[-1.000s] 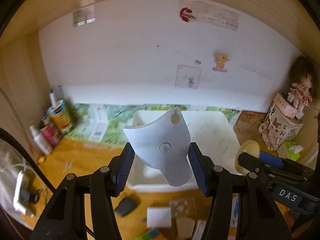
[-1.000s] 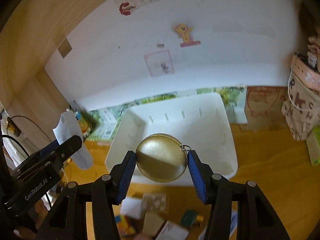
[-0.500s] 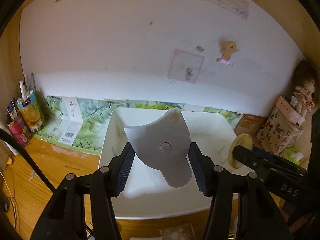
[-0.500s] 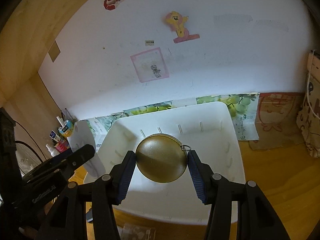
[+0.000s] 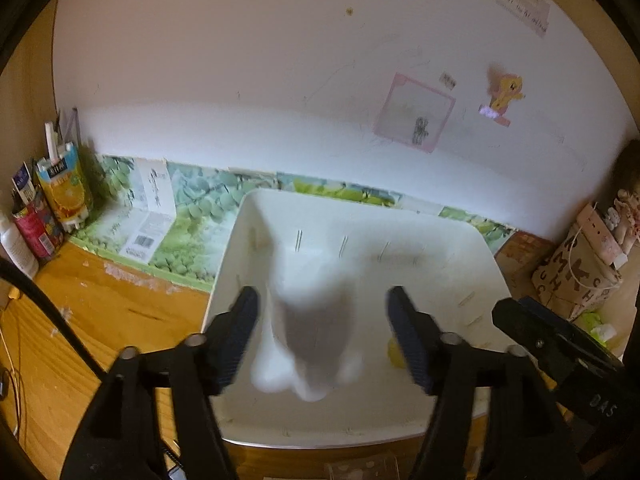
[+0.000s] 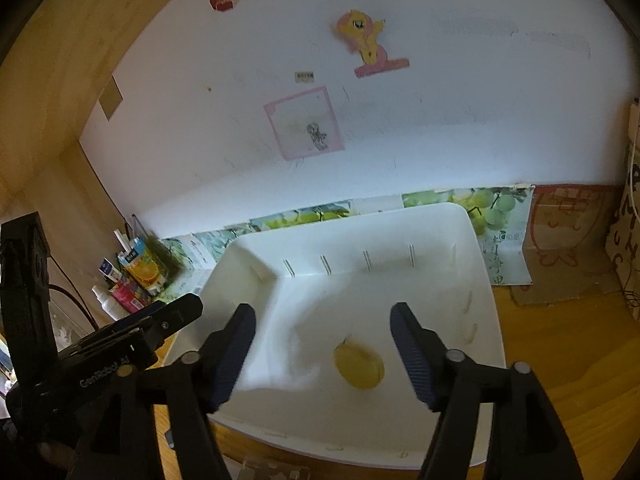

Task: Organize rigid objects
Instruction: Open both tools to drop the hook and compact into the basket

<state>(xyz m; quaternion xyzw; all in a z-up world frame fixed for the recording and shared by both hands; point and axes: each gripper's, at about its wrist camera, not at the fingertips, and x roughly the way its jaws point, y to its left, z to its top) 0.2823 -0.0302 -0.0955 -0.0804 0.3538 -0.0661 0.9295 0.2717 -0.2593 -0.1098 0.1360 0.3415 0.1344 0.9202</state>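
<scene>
A: Both sets of tongs have just sprung apart! The left gripper [image 5: 322, 330] stands spread wide, and the white plastic piece [image 5: 310, 344] it was pinching half a second ago is a blur between its fingers, touching neither.

B: Same on the other side. The right gripper [image 6: 322, 346] is spread too, and the gold round tin [image 6: 359, 366] sits loose inside the white bin [image 6: 486, 344], just ahead of the right fingertip (smeared, so whether it has settled I cannot tell).

A: Beyond the tips, the bin's slotted back wall, then the grape-print paper along the wall.

B: Off to the left of the left tongs, the orange juice carton [image 5: 64, 186] stands well clear.

A: So two rigid items look delivered at once. I'd judge both hands free to go for more.
</scene>
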